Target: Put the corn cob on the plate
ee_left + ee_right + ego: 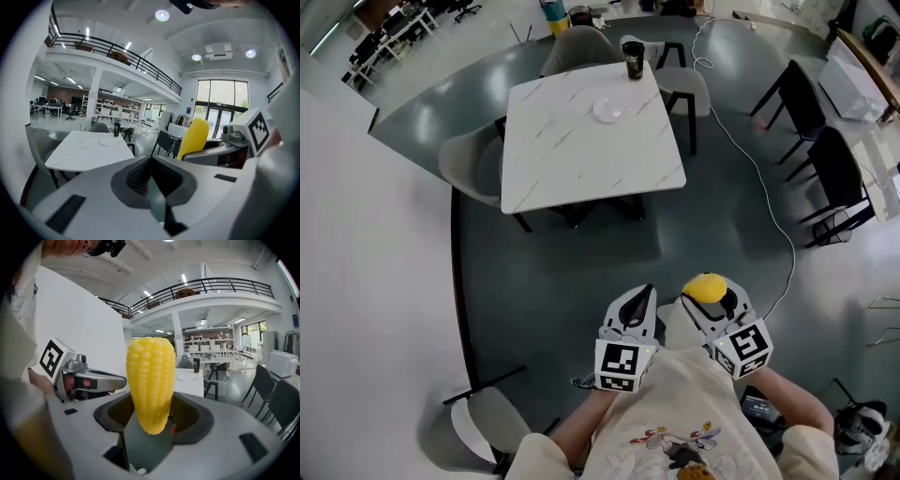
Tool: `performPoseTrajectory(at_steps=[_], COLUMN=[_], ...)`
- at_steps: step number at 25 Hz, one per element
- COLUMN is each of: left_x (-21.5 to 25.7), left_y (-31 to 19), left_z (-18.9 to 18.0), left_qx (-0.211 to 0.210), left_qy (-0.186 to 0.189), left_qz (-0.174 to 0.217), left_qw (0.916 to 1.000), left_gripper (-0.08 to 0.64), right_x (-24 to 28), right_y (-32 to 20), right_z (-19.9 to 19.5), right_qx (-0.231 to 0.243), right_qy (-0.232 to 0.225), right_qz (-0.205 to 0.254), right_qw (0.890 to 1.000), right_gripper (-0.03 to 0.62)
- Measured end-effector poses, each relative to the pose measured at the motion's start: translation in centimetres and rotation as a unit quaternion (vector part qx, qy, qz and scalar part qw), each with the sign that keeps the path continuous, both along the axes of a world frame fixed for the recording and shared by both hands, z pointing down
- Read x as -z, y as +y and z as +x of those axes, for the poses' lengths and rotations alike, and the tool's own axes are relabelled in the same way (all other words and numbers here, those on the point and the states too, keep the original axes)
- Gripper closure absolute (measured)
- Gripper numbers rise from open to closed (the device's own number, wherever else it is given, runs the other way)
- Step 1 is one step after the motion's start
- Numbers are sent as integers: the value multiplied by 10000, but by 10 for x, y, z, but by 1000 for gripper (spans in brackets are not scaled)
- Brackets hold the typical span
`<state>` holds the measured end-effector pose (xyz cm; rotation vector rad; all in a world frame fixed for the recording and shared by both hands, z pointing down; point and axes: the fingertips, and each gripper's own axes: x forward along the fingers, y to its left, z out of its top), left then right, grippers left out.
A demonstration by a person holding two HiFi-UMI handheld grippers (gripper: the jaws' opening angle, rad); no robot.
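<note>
A yellow corn cob (151,380) stands upright in my right gripper (150,422), whose jaws are shut on its lower end. From the head view the corn cob (705,287) and right gripper (712,298) are close to the person's body, far from the table. The small white plate (607,111) lies near the far side of a white marble table (581,150). My left gripper (643,294) hangs beside the right one, shut with nothing in it. The left gripper view shows its own jaws (150,180) pressed together and the corn cob (193,137) to the right.
A dark cup (633,60) stands at the table's far right corner. Grey chairs (471,169) surround the table, and black chairs (811,122) stand to the right. A white cable (759,178) runs across the grey floor. Another chair (483,417) is at my lower left.
</note>
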<state>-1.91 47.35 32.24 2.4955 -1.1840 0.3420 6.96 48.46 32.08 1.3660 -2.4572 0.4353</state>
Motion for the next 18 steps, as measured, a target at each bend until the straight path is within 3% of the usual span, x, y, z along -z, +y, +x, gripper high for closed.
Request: performPoseTrajectory(at_steps=[9,18], left_x=[-15,-28], left_y=[-79,-229], left_z=[3,32], left_qx=[59,218], left_qy=[3,-82], left_qz=[-138,-257], left_qw=[9999,9994], left_gripper=[552,552], right_x=[-10,-19], right_y=[-90,-249], right_z=[0,27], right_qx=[203,922], right_qy=[43,134], right_qz=[78,149], right_qw=[9998,9955], right_gripper=[343,344])
